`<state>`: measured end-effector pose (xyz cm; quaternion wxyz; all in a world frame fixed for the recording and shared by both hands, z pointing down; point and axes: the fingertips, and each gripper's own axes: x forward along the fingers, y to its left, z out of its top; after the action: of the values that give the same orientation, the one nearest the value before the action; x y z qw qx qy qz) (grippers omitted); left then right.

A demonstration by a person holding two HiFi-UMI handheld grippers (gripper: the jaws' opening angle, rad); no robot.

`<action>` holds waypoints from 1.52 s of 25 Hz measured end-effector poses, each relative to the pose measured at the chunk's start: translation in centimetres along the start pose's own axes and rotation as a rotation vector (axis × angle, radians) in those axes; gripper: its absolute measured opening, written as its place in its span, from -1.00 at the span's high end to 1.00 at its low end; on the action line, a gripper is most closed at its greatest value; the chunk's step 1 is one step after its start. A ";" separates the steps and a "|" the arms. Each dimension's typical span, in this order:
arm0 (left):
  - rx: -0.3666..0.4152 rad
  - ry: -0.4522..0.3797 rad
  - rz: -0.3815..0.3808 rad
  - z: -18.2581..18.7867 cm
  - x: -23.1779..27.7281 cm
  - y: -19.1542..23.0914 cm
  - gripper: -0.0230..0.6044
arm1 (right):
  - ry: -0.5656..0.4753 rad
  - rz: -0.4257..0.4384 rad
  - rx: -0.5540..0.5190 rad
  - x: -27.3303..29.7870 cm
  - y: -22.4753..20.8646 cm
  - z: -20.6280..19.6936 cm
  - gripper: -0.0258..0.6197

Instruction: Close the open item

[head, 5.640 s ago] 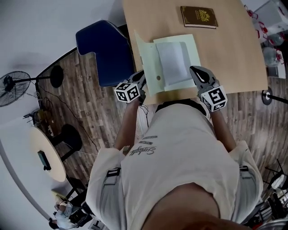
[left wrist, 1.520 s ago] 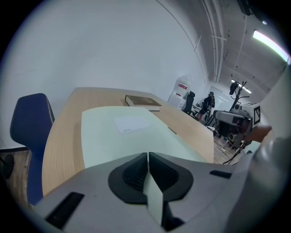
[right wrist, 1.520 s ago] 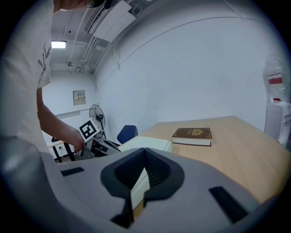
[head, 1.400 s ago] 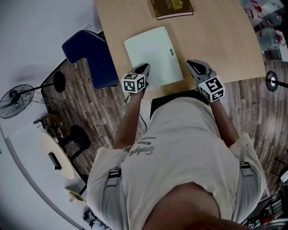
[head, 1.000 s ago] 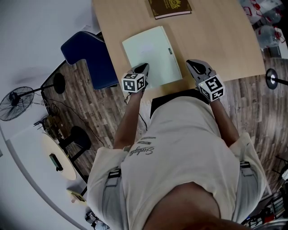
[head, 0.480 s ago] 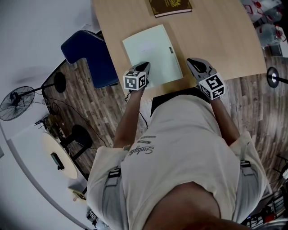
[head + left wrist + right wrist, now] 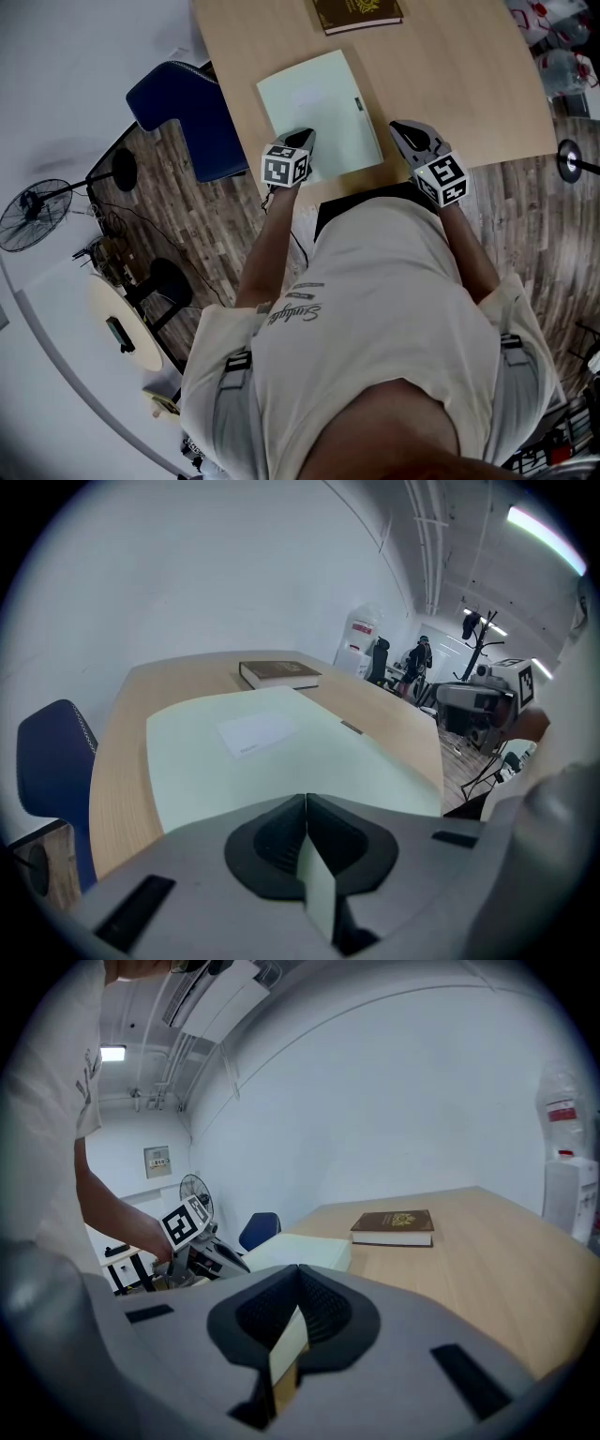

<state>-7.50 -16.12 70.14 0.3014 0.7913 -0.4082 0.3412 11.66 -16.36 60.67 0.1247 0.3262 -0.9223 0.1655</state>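
Note:
A pale green folder (image 7: pixel 319 112) lies flat and closed on the wooden table (image 7: pixel 450 84), with a white label on its cover (image 7: pixel 255 733). My left gripper (image 7: pixel 301 142) is shut with nothing between its jaws, its tip over the folder's near left corner. In the left gripper view the cover (image 7: pixel 281 761) spreads just ahead of the closed jaws (image 7: pixel 306 803). My right gripper (image 7: pixel 407 132) is shut and empty, a little to the right of the folder, apart from it. In the right gripper view the folder (image 7: pixel 300 1252) lies left of the closed jaws (image 7: pixel 298 1274).
A brown hardback book (image 7: pixel 361 13) lies at the table's far side, beyond the folder. A blue chair (image 7: pixel 178 112) stands at the table's left edge. On the wood floor to the left are a fan (image 7: pixel 23 211) and a small round table (image 7: pixel 117 323).
The folder, open with white sheets showing 5.6 s ago, now lies closed. Over the last second my left gripper has drifted slightly right; the right gripper has barely moved.

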 end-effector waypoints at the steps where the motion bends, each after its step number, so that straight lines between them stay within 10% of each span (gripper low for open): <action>1: -0.002 0.007 -0.010 0.0 0.0 0.0 0.88 | 0.003 0.002 0.001 0.1 0.1 -0.1 0.93; 15: 0.001 -0.006 -0.063 0.2 -0.1 -0.5 0.88 | 0.051 0.058 0.017 3.1 2.0 -0.5 0.93; 38: -0.218 -0.525 -0.104 8.3 -12.2 2.1 0.88 | -0.042 0.124 -0.153 7.0 5.7 10.3 0.93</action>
<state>-12.11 -18.06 56.11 0.2857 0.8353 -0.4655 0.0627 1.49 -20.10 52.33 0.1193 0.2614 -0.9531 0.0949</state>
